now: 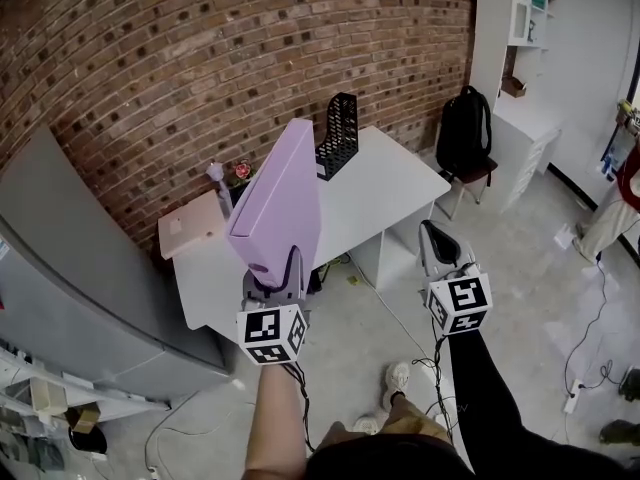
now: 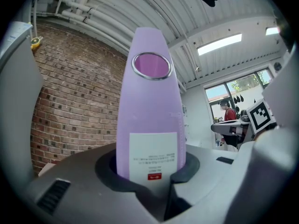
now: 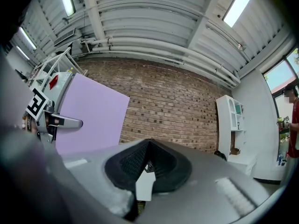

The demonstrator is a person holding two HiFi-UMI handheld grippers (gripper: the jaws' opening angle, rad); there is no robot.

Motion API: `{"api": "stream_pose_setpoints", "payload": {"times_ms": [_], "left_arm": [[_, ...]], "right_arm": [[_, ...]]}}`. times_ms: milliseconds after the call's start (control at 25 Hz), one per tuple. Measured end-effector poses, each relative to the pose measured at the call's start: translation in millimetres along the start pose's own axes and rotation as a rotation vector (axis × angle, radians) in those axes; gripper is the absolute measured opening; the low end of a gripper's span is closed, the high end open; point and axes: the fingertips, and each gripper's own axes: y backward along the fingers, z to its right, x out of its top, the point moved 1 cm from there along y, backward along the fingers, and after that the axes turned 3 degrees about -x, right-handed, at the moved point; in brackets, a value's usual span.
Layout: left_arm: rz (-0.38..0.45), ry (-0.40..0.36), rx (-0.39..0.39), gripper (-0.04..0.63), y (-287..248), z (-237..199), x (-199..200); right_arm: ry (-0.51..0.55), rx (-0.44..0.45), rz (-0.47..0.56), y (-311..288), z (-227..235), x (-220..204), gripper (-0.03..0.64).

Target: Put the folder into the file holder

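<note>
Two grippers show in the head view, and only one of them carries anything. We see the left gripper (image 1: pixel 285 268) closed on the lower end of the lilac folder (image 1: pixel 285 193), which stands tall above it, leaning a little to the right. In the left gripper view the dark pads press on both sides of the folder's spine, just below its white label (image 2: pixel 153 155); higher up the spine sits a metal-rimmed finger hole (image 2: pixel 151 65).

We find the folder held in the air in front of the white desk (image 1: pixel 400 188), over its near left part and touching nothing but the jaws. The black mesh file holder (image 1: pixel 340 133) stands upright on the far side of the desk, close to the brick wall (image 1: pixel 200 58), with its open side facing the desk top. In the head view the folder's top corner overlaps the holder's left edge — the folder is not inside it.

Our right gripper (image 1: pixel 432 233) hangs to the right of the desk's near corner, well apart from the folder. Its own view shows the jaws drawn together into a narrow V with nothing between them.

On the left end of the desk we make out a pale pink board (image 1: pixel 195 223) and a small flower (image 1: pixel 241 171). Beyond the desk's right end a black backpack (image 1: pixel 466 128) sits on a chair (image 1: pixel 470 178).
</note>
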Motion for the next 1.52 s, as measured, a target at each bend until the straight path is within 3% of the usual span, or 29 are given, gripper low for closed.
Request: {"api": "stream_pose_setpoints", "payload": {"times_ms": [360, 1000, 1520], "left_arm": [[-0.016, 0.011, 0.022, 0.141, -43.5, -2.0, -10.0], [-0.027, 0.027, 0.051, 0.149, -179.8, -4.6, -14.3], [-0.002, 0.040, 0.106, 0.147, -229.6, -11.6, -9.3]], "right_arm": [[-0.057, 0.015, -0.002, -34.7, 24.7, -21.9, 0.000], [-0.092, 0.083, -0.022, -157.0, 113.1, -65.9, 0.000], [-0.101, 0.174, -0.013, -216.6, 129.8, -84.8, 0.000]]}}
